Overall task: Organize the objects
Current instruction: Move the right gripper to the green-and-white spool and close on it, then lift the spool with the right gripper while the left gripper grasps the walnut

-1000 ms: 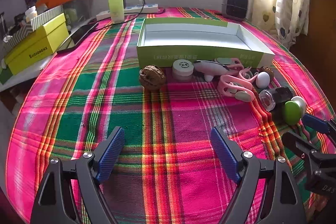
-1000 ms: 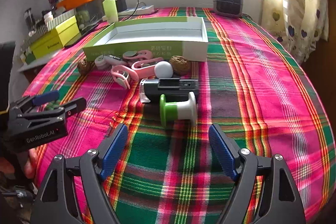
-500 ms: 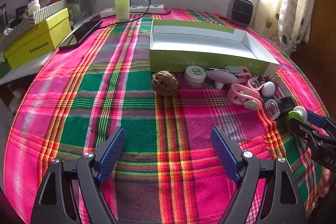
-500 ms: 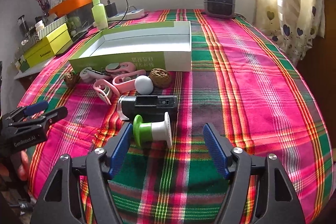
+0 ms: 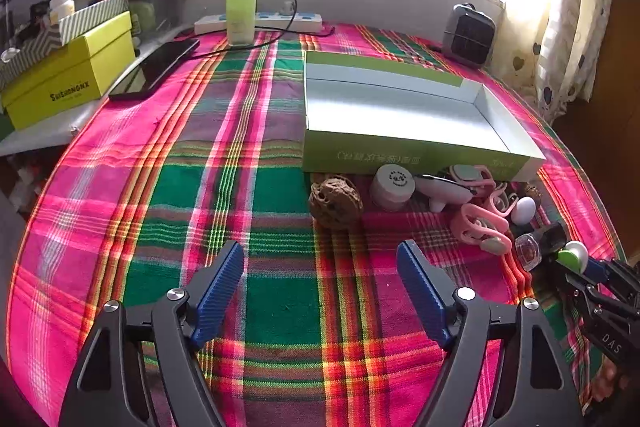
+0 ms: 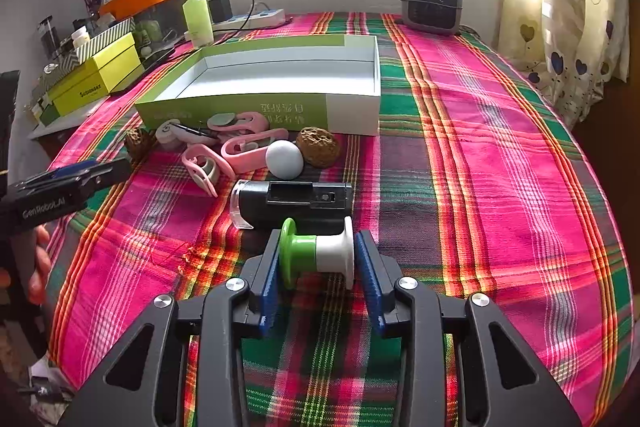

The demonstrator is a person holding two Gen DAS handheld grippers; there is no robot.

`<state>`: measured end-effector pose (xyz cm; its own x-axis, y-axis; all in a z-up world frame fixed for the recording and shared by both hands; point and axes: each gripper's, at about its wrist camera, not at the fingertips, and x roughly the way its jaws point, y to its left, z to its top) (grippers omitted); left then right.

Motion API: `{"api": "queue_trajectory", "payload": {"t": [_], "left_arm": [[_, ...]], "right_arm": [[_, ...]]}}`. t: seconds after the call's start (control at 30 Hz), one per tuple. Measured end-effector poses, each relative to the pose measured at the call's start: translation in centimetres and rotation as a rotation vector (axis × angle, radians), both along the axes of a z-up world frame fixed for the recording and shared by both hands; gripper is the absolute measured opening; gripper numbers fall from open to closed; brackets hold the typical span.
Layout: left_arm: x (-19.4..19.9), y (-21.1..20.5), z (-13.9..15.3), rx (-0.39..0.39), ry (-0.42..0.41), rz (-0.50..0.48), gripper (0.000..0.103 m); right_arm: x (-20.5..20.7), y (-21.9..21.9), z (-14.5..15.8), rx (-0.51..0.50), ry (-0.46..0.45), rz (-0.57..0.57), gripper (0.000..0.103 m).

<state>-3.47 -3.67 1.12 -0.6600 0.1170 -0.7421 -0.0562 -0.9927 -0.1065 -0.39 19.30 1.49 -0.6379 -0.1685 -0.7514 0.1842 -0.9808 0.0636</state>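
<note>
My right gripper [image 6: 320, 273] has closed its blue pads on the two ends of a green-and-white spool [image 6: 318, 253] lying on the plaid cloth. Just beyond it lie a black box-shaped device [image 6: 294, 201], a white ball [image 6: 285, 159], a brown walnut [image 6: 318, 142] and pink clips [image 6: 244, 147]. An open green-and-white box [image 6: 280, 79] sits behind them, empty. My left gripper [image 5: 320, 291] is open and empty above bare cloth, short of a second walnut [image 5: 335, 202] and a small white jar [image 5: 393, 183]. The box also shows in the left wrist view [image 5: 404, 115].
A green bottle [image 6: 197, 14], power strip [image 6: 250, 19] and small grey heater [image 6: 432, 1] stand at the table's far edge. Yellow-green boxes [image 5: 70, 73] and a phone [image 5: 158, 67] lie at the far left. Curtains [image 6: 576, 7] hang to the right.
My right gripper moved forward and closed its pads onto the spool. The left gripper drifted left and back, staying open.
</note>
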Motion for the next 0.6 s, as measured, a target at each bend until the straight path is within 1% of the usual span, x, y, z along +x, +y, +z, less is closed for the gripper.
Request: {"api": "queue_trajectory", "payload": {"t": [0.1, 0.2, 0.33, 0.47, 0.6], "left_arm": [[-0.7, 0.1, 0.0, -0.009, -0.009, -0.004, 0.073], [-1.3, 0.2, 0.1, -0.022, -0.006, -0.006, 0.071], [-2.2, 0.1, -0.1, -0.01, -0.019, -0.005, 0.066], [-2.9, 0.1, -0.2, -0.002, -0.028, -0.01, 0.059], [-3.3, 0.4, -0.2, -0.011, -0.027, -0.016, 0.054]], "right_arm": [[0.0, -0.1, 0.1, -0.011, -0.004, 0.005, 0.035], [0.0, -0.3, 0.1, -0.019, -0.006, 0.014, 0.035], [-0.1, -0.7, 0.3, -0.037, -0.002, 0.036, 0.035], [-0.3, -0.9, 0.4, -0.046, 0.003, 0.05, 0.034], [-0.4, -1.1, 0.6, -0.055, 0.0, 0.062, 0.034]]}}
